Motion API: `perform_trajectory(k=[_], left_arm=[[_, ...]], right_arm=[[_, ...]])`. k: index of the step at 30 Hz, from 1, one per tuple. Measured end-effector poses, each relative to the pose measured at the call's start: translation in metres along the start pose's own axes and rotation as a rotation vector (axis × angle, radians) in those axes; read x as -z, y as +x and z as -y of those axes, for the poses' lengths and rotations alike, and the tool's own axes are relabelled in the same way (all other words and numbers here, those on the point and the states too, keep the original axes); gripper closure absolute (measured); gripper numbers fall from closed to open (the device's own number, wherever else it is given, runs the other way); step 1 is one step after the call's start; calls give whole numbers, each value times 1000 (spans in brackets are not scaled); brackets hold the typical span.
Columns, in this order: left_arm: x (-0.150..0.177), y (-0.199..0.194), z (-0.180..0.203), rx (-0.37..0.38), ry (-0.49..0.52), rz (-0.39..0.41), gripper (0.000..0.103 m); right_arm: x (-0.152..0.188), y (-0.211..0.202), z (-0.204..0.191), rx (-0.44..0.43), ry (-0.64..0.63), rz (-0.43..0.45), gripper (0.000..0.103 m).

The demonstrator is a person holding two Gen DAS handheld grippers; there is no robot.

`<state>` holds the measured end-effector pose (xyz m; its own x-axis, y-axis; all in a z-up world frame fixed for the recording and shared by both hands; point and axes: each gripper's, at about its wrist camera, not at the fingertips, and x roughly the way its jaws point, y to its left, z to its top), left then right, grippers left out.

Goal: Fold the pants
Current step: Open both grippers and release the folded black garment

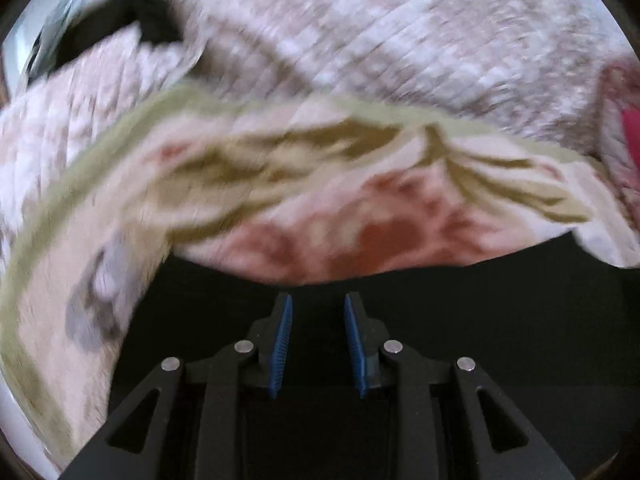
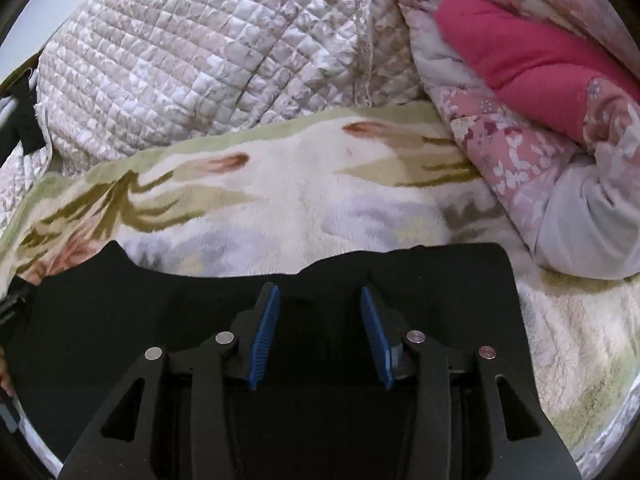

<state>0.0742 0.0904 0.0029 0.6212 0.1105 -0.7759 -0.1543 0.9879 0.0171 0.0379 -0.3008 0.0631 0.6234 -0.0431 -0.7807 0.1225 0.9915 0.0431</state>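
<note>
Black pants (image 2: 440,280) lie flat on a fleece floral blanket (image 2: 300,184) on a bed. In the right wrist view my right gripper (image 2: 319,292) is open, its blue-padded fingers hovering over the pants near their far edge, with nothing between them. In the left wrist view, which is motion-blurred, my left gripper (image 1: 318,300) is open over the black pants (image 1: 480,304), close to the edge where the blanket (image 1: 320,208) begins. Whether either gripper touches the cloth I cannot tell.
A quilted pale bedspread (image 2: 200,60) is bunched at the back. A pink floral duvet with a magenta lining (image 2: 520,56) lies at the right. A dark object (image 2: 20,120) sits at the far left edge of the bed.
</note>
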Motion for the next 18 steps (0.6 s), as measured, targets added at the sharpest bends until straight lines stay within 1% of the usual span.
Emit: perform_trajectory(k=[1, 2, 4, 7, 10, 12, 14, 16, 17, 18], left_arm=[[0, 0, -5, 19, -30, 5, 73], [-1, -1, -8, 17, -42, 8, 73], [-1, -1, -11, -24, -45, 16, 73], [-1, 1, -16, -15, -78, 6, 73], [0, 1, -13, -30, -67, 10, 73], [0, 1, -12, -36, -64, 11, 73], [0, 1, -12, -35, -64, 12, 73], [0, 0, -12, -36, -66, 13, 73], [0, 0, -12, -38, -65, 13, 73], [0, 0, -12, -38, -64, 13, 73]], right_arm=[[1, 0, -1, 6, -1, 8, 60], [1, -1, -2, 8, 1, 13, 60], [1, -3, -1, 8, 7, 25, 60], [0, -8, 1, -7, 30, 51, 60], [0, -16, 1, -2, 28, 93, 60], [-1, -22, 0, 32, 20, 124, 60], [-3, -27, 3, 35, 33, 150, 60], [-5, -22, 7, 46, 39, 127, 59], [-4, -12, 8, 82, 35, 76, 59], [-2, -2, 10, 100, 39, 30, 59]])
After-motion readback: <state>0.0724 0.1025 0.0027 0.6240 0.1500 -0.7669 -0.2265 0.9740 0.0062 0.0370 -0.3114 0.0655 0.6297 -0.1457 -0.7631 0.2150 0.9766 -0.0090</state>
